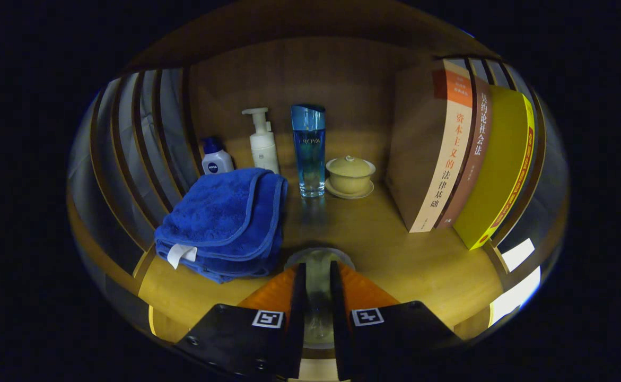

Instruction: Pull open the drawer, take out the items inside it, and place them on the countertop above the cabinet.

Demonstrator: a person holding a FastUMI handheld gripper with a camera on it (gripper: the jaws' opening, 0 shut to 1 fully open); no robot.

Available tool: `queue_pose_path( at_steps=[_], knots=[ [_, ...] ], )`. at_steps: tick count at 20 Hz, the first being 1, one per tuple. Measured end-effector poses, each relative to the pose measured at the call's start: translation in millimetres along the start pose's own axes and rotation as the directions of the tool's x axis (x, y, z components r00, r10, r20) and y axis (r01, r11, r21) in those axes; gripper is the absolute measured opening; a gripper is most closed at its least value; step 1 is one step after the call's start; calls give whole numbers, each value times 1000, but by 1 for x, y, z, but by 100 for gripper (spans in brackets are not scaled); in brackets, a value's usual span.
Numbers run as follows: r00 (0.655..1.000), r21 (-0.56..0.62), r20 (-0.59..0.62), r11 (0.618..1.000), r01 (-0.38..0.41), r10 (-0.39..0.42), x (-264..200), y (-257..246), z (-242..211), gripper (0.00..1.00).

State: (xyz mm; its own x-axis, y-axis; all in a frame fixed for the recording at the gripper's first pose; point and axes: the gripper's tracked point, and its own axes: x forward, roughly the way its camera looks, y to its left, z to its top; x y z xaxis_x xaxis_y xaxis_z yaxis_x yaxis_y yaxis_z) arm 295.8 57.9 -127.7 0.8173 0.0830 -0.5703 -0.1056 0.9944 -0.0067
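Holding a clear glass [318, 276] between its two fingers, the gripper [318, 281] stands low over the wooden countertop [405, 265]. The fingers are drawn in close, each pressing a side of the glass, with only the width of the glass left between them. Its round rim shows just past the fingertips, and its base seems at or near the wood, though I cannot tell whether it is set down yet. This reads as the placing step: an item out of the drawer being put on the counter.

Just ahead and to one side lies a folded blue towel [225, 223], its edge close to the glass. Beyond it, against the back panel, stand a small blue-capped lotion bottle [216, 159] and a white pump bottle [262, 140]. Straight ahead, further back, is a tall blue bottle [308, 151], and beside that a lidded yellow cup on a saucer [350, 175]. To the other side a row of upright books [458, 154] leans against the slatted wall.

The risks, as I judge them: letting go before the base is flat on the wood would let the glass tip or roll. Opening unevenly, or backing out at an angle, could drag it over. Smooth glass may also slip in the grip if tilted. Setting it partly on the towel's edge would leave it unsteady, and pushing further forward could knock the tall bottle.
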Motion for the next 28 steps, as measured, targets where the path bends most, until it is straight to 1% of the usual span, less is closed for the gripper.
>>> queue_pose_path(
  at_steps=[2, 6, 10, 13, 17, 21, 28],
  knots=[
    [1000, -3, -9, 1000, -7, 7, -1, 2, -3, 44],
    [1000, -6, -13, 1000, -5, 5, -3, 4, -5, 72],
    [1000, -4, -4, 1000, -3, 3, -10, 3, -3, 89],
    [999, -3, 47, 1000, -11, 11, -26, 8, 10, 100],
    [987, -20, 158, 999, -27, 30, -71, 21, 35, 100],
    [956, -62, 290, 998, -26, 43, -128, 30, 62, 100],
    [907, -95, 407, 993, -74, 106, -222, 43, 57, 100]
  ],
)
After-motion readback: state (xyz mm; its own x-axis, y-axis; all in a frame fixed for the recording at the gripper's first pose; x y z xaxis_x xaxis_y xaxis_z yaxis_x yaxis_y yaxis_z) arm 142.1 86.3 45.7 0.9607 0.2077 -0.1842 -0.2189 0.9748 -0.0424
